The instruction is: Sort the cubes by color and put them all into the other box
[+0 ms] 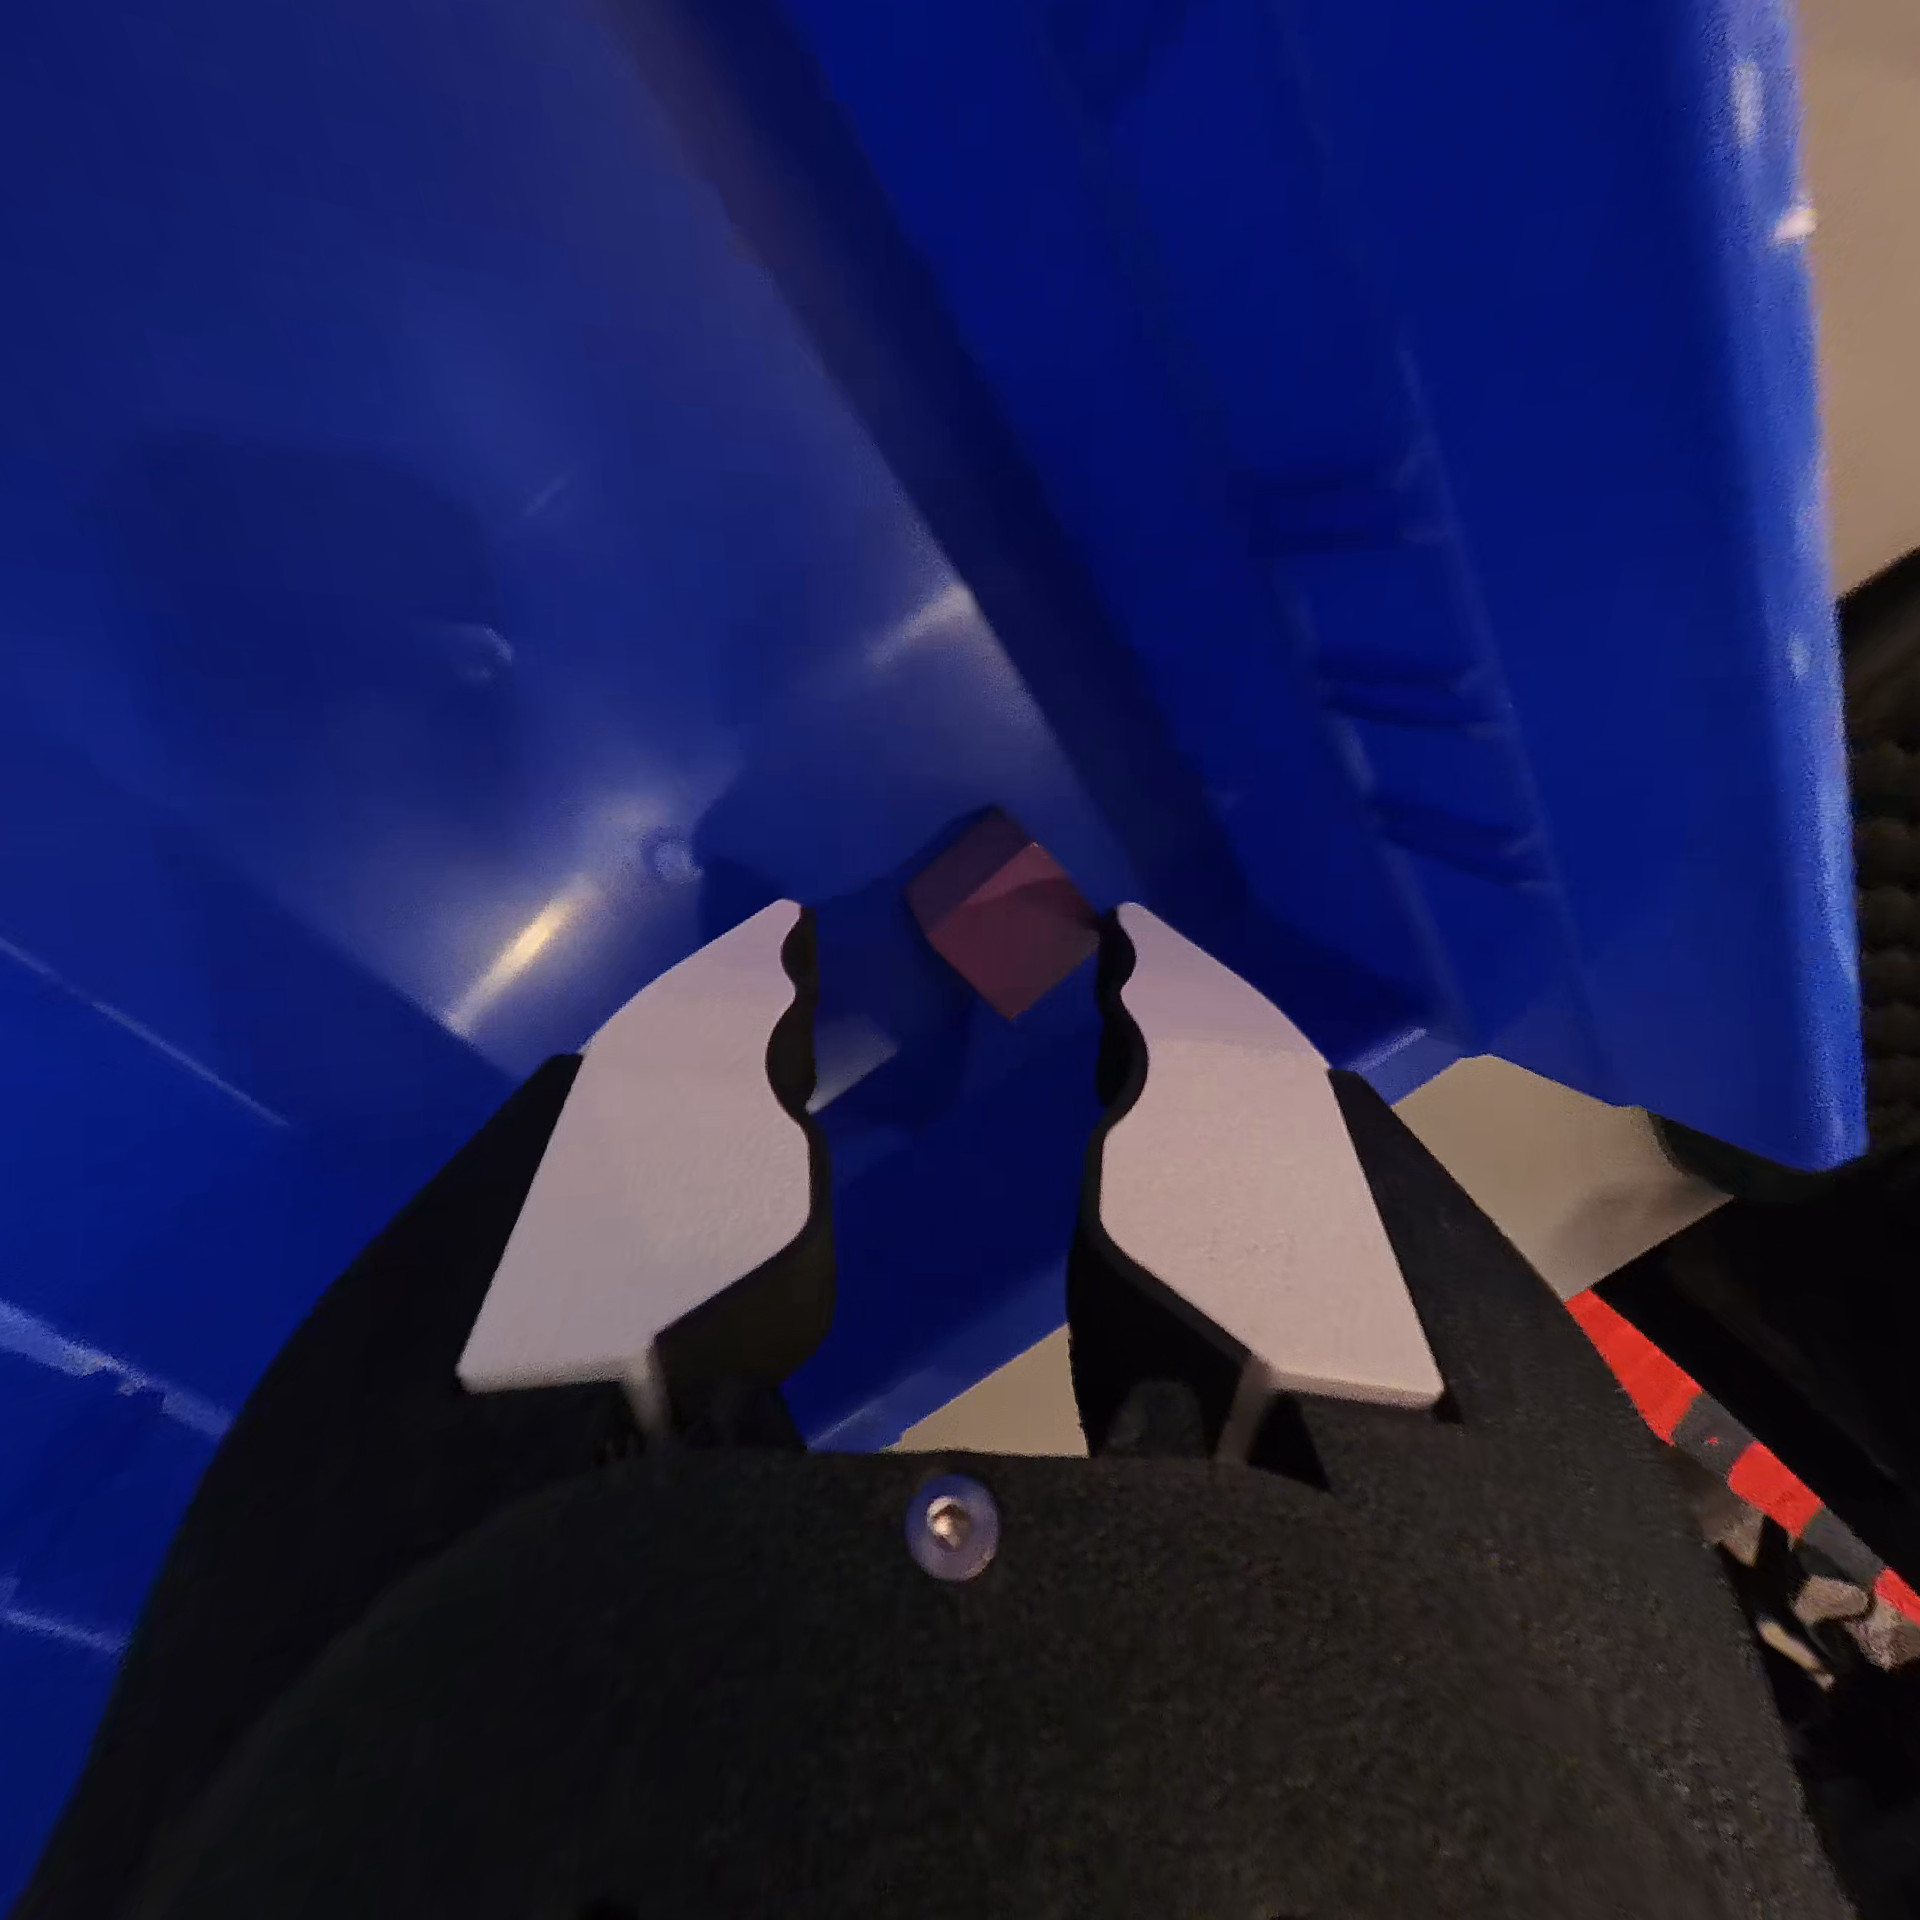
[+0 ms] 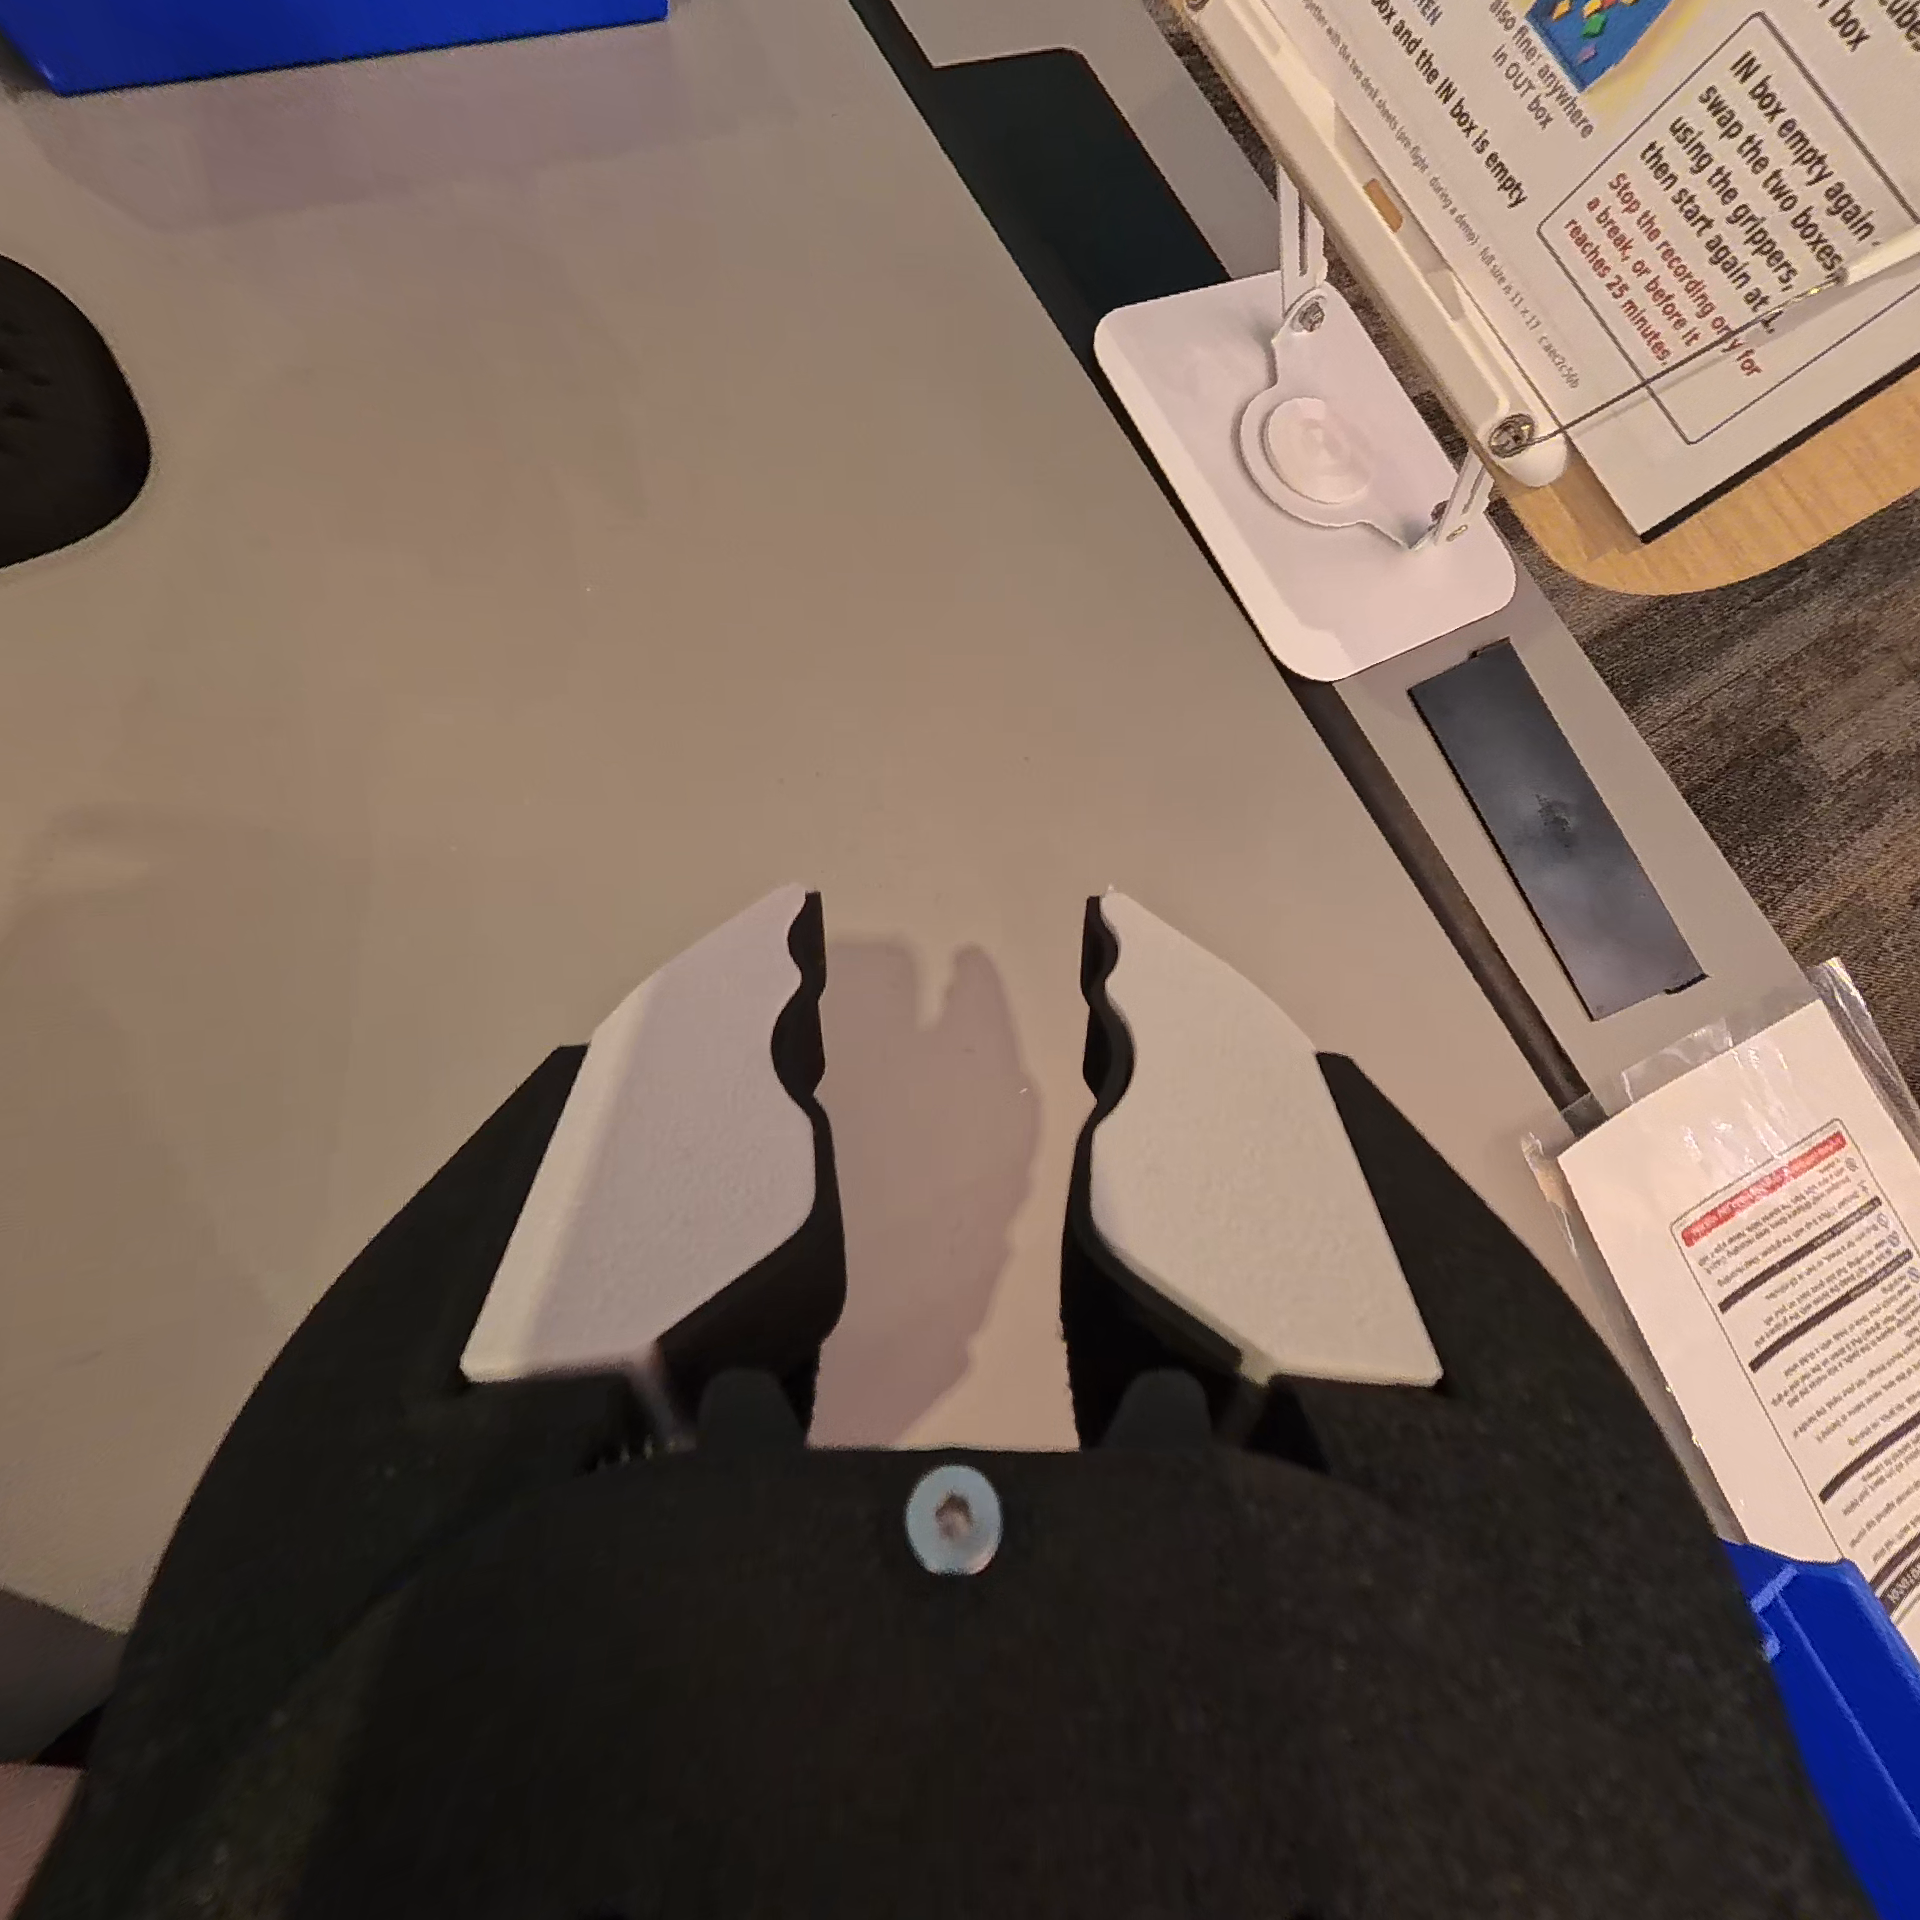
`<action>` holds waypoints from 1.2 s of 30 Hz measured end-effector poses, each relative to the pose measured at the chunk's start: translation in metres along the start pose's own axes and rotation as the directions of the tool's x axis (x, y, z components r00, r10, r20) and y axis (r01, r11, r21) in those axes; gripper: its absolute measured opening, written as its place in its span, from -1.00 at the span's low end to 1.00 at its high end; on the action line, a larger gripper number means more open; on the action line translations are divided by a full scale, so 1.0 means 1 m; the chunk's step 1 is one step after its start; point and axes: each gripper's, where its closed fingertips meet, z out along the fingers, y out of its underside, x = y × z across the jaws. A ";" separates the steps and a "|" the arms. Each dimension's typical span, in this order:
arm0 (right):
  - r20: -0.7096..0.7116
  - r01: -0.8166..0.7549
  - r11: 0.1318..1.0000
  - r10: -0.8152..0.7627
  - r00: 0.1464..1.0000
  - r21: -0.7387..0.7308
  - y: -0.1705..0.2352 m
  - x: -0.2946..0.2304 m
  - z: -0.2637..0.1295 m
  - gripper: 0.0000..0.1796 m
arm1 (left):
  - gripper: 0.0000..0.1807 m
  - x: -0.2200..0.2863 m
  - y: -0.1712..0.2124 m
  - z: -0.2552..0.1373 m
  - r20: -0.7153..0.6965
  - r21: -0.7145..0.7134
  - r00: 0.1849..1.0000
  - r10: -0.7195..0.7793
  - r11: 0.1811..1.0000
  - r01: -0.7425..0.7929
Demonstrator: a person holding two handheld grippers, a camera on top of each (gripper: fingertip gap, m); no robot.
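In the left wrist view a small purple cube [image 1: 1000,930] lies on the floor of a blue plastic box [image 1: 520,520], close to its right wall. My left gripper [image 1: 961,925] reaches into the box with its jaws open, and the cube sits just beyond and between the tips, nearer the right fingertip [image 1: 1132,935]. In the right wrist view my right gripper [image 2: 951,914] is open and empty, held low over the bare grey table [image 2: 520,623]. A strip of a blue box [image 2: 332,31] shows at the top left edge there.
A white stand base [image 2: 1309,478] holding a printed instruction sheet [image 2: 1662,177] sits at the table's right edge. A bagged printed paper [image 2: 1766,1299] lies at the lower right on another blue box [image 2: 1829,1683]. A black object [image 2: 52,416] is at the left edge.
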 end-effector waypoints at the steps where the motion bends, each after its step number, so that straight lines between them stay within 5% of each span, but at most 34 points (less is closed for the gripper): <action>1: 0.002 0.005 1.000 -0.005 1.000 -0.005 0.000 -0.001 0.000 -0.48 | -0.43 -0.004 -0.001 -0.001 0.013 0.008 1.000 -0.014 1.000 0.013; 7: 0.000 0.010 1.000 -0.010 1.000 -0.021 0.002 -0.001 0.002 -0.48 | -0.50 0.007 -0.010 -0.005 -0.103 0.081 0.955 -0.279 0.954 0.288; 13: -0.002 0.015 0.999 -0.015 1.000 -0.042 0.005 -0.002 0.006 -0.48 | -0.50 -0.008 0.003 0.007 0.029 0.042 0.923 -0.385 0.923 0.383; 22: 0.006 0.041 0.998 -0.040 0.999 -0.052 0.005 -0.006 0.006 -0.49 | -0.67 -0.026 0.015 0.007 0.184 0.023 0.924 -0.334 0.942 0.336; 28: 0.011 0.074 0.996 -0.074 0.997 -0.040 -0.001 -0.011 0.007 -0.49 | -0.68 -0.023 -0.018 -0.041 0.171 0.296 0.948 -0.267 0.932 0.209; 31: 0.001 0.101 0.995 -0.101 0.995 -0.007 -0.012 -0.014 0.012 -0.49 | -0.68 0.023 -0.054 -0.088 0.130 0.532 0.985 -0.116 0.846 0.029; 36: 0.123 0.138 0.981 -0.155 0.980 0.136 -0.049 -0.051 0.029 -0.49 | -0.68 0.155 -0.101 -0.154 0.095 0.807 0.962 0.256 0.546 -0.225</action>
